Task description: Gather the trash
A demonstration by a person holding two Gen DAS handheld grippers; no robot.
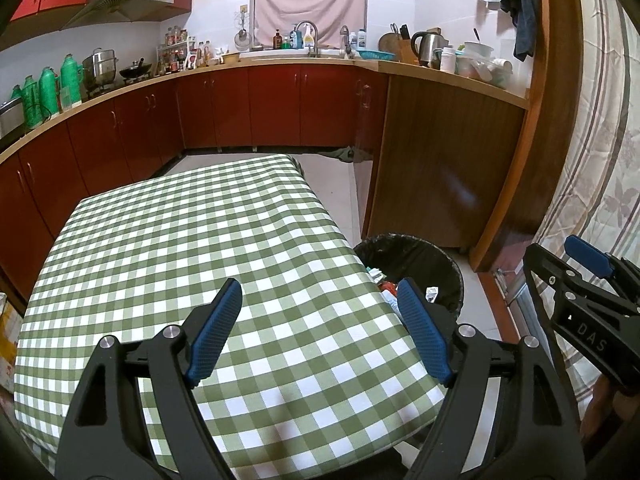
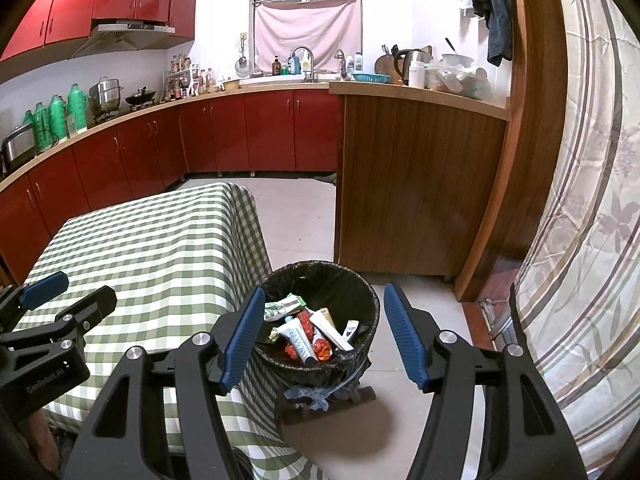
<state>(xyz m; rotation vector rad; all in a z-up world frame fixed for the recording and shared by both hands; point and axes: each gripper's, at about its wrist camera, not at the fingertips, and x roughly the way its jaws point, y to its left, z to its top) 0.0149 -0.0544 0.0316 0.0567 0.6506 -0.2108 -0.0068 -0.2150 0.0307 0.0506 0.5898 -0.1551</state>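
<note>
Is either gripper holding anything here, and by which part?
Nothing is held. The left gripper and right gripper both have open, empty jaws; the trash lies in the bin.

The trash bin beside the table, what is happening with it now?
A person holds a tool in each hand. The right tool hangs open above the black-lined trash bin, which holds toothpaste tubes and red wrappers. The left tool is open over the checkered tablecloth, holding nothing. No trash shows on the table.
</note>
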